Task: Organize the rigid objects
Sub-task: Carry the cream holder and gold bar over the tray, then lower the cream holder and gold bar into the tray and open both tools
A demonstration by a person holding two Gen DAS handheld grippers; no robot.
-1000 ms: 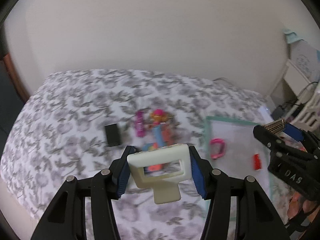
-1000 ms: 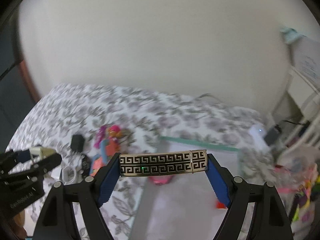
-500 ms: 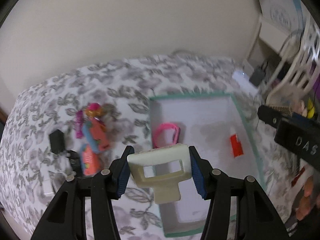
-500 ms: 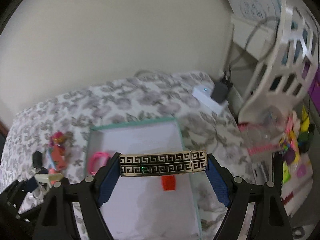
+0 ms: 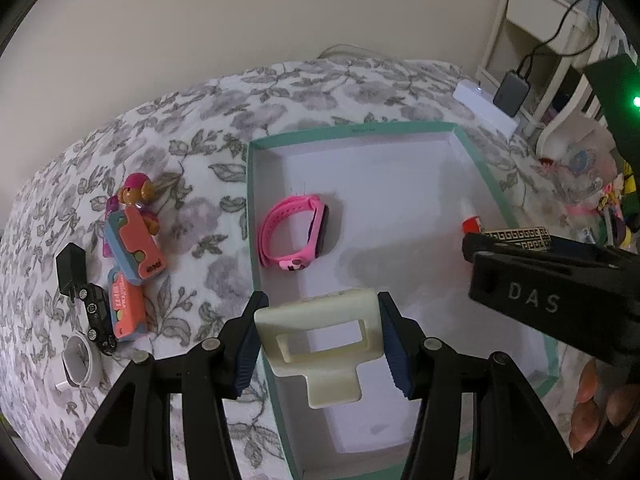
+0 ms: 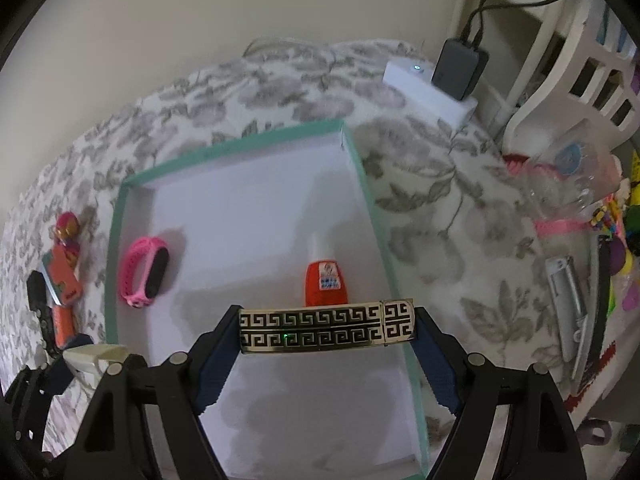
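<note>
On the far left of the flowered bed point(image 5: 280, 92), you are leaving a small cluster lying: a white roll point(image 5: 80, 360), a black toy car point(image 5: 98, 314), a black charger block point(image 5: 72, 268), two orange cases point(image 5: 138, 246) stacked crosswise, and a pink-capped toy figure point(image 5: 136, 194) at the far end of them.

Just right of that cluster, the teal-rimmed box point(image 5: 250, 208) is sitting open on the bed with its white floor showing. Inside it, near the left wall, a pink watch band point(image 5: 290, 236) is standing on its edge. Toward the right wall, a red glue bottle point(image 6: 326, 280) is lying with its white nozzle pointing at the far end.

Your left tongs point(image 5: 324, 344) are gripping a cream plastic buckle point(image 5: 320, 340) between the blue pads, half closed on its sides, and you are holding it above the box's near left corner.

Your right tongs point(image 6: 328, 330) are clamping a gold-and-black patterned bar point(image 6: 328, 330) end to end, spread wide across its length, and you are holding it over the box, just on the near side of the glue bottle.

Beyond the box's far right corner, a white adapter point(image 6: 424, 92) with a dark plug point(image 6: 460, 68) is resting on the bed.
</note>
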